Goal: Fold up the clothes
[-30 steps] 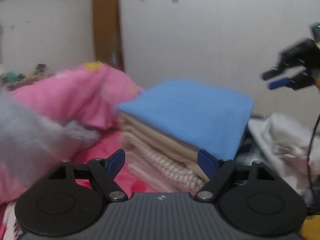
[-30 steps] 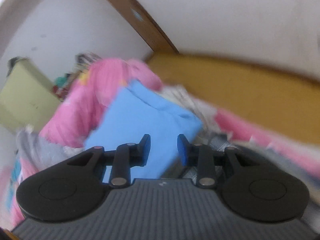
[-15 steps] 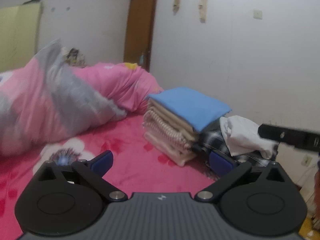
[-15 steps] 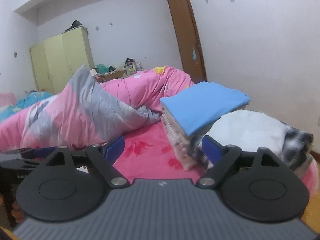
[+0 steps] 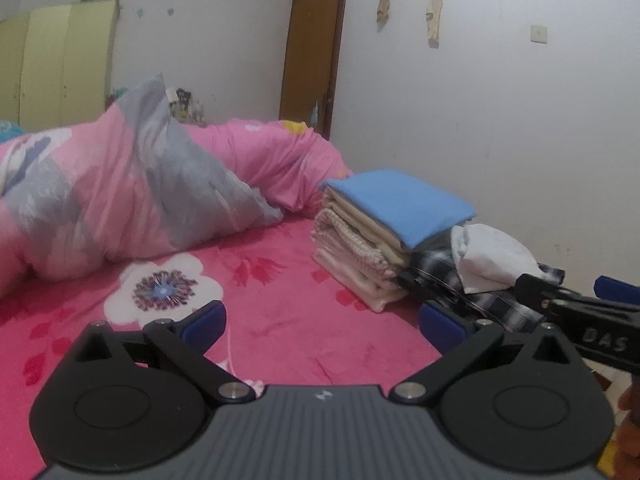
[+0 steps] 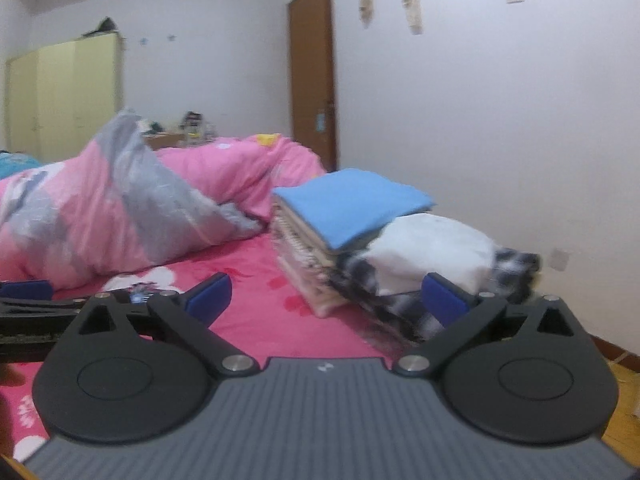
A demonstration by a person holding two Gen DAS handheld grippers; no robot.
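Blue-padded, our left gripper (image 5: 320, 320) and right gripper (image 6: 326, 294) have just been opening, now spread wide and holding nothing, facing the folded stack (image 5: 380, 236).

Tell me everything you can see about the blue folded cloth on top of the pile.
The blue folded cloth is plain light blue, soft-looking fabric, folded into a flat rectangle. It lies roughly level as the top layer of the stack of folded clothes on the pink bed sheet, near the wall. Its near edge overhangs the cream layers beneath. No gripper touches it.
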